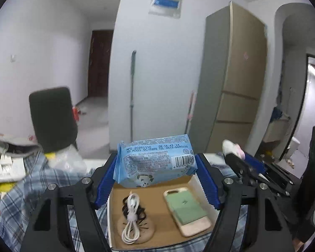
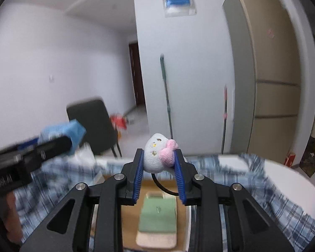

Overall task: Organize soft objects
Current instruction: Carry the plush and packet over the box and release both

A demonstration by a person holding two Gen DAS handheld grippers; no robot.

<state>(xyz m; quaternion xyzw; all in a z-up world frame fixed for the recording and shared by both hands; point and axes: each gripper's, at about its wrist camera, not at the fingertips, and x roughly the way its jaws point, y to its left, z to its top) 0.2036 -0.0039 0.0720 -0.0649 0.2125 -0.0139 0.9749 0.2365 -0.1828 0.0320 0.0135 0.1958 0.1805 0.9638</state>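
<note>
Between the blue ribbed pads of the left gripper (image 1: 156, 163) sits a light-blue plastic pack of wipes (image 1: 155, 159), pinched at both short ends, jaws moderately wide and closed onto it. Pack is held above the far end of a shallow cardboard box (image 1: 157, 193) with brown floor and white rim; printed black text, a barcode and a cartoon face show on its crinkled wrap, slightly sagging in the middle. On the box floor under it: a coiled white cable (image 1: 131, 220) lying over a round tan pad with black hair ties, and a phone in a green case (image 1: 187, 210) to its right, apart from the cable.

Right gripper (image 2: 159, 159) has its blue pads narrowed onto a small white plush toy with a pink bow (image 2: 157, 156); toy sits at the fingertips, squeezed on both sides, top bulging above the pads. Gold dot eyes show, and a thin black loop hangs from its underside. It hovers over the same box, above the green-cased phone (image 2: 157, 218). Blue-and-white plaid cloth (image 2: 262, 199) covers the table around the box; motion blur here.
</note>
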